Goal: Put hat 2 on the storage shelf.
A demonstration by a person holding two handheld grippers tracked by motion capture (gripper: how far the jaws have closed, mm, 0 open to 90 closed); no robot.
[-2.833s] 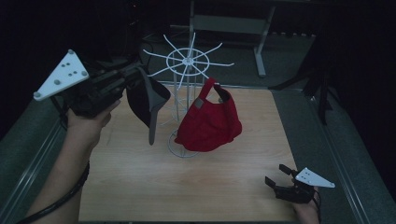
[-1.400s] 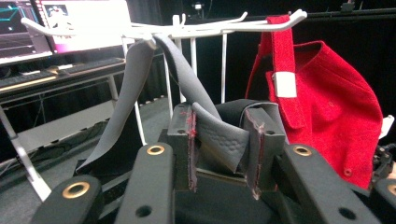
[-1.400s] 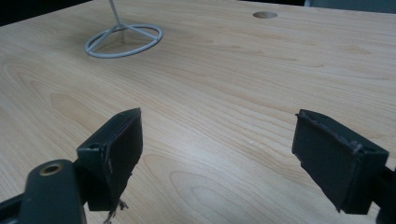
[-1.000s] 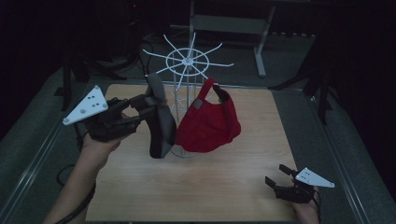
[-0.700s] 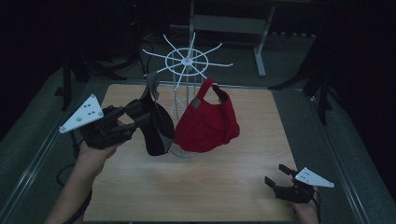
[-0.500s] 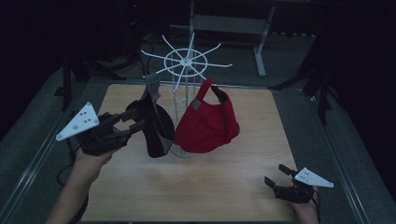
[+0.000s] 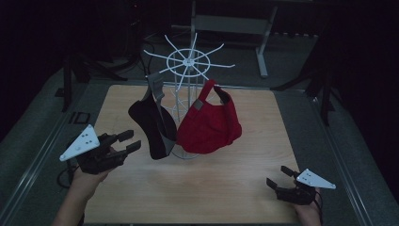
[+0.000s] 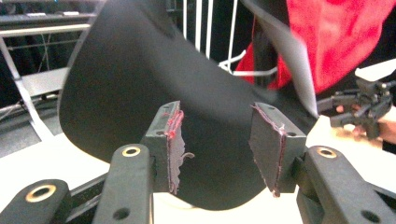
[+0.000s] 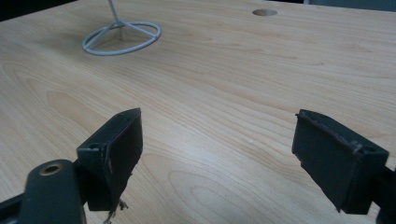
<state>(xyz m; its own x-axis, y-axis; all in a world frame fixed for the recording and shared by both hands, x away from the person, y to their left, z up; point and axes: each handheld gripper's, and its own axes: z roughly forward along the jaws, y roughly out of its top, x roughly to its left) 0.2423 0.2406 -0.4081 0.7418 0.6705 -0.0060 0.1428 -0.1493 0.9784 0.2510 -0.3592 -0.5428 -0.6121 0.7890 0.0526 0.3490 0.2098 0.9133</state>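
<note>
**Two caps on the wire rack, both tools empty**

A white wire rack (image 7: 188, 89) stands near the middle of the wooden surface (image 7: 226, 174). A black cap (image 7: 150, 125) hangs on its left side and a red cap (image 7: 209, 125) on its right. The left tool (image 7: 128, 141), jaws apart, sits just beside the black cap near the left edge. The right tool (image 7: 277, 176) rests wide open at the near right corner.
</note>
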